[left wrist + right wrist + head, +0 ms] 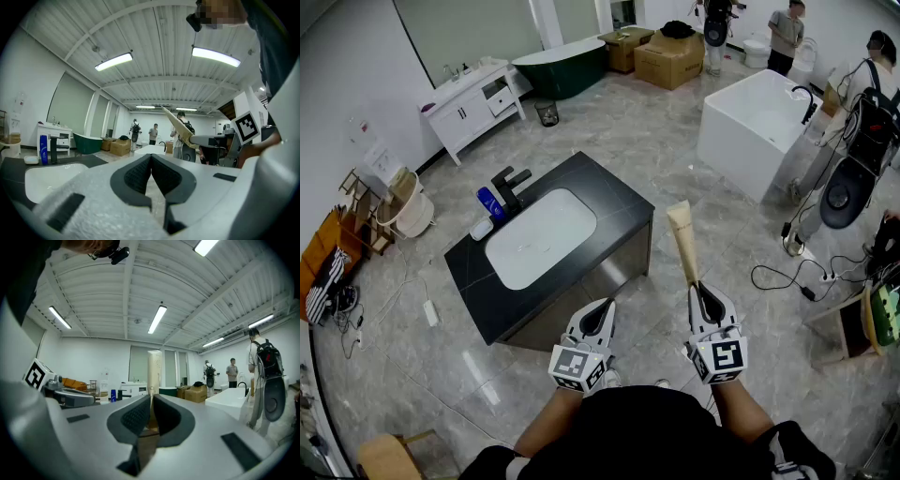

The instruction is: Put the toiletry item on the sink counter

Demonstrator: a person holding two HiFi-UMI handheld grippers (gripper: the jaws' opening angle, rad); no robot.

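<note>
My right gripper (702, 292) is shut on a long cream toiletry tube (683, 242), which sticks up and away from the jaws over the floor, right of the counter. In the right gripper view the tube (154, 371) rises straight out from between the pads. The black sink counter (609, 202) with its white basin (539, 236) lies ahead and to the left. My left gripper (597, 317) is shut and holds nothing, near the counter's front corner; its own view shows the tube (177, 125) off to the right.
A black faucet (508, 187), a blue bottle (490, 203) and a white soap bar (481, 228) sit at the counter's back edge. A white bathtub (755, 131) stands far right, a white vanity (476, 103) far left. People stand at the back and right. Cables (802, 277) trail on the floor.
</note>
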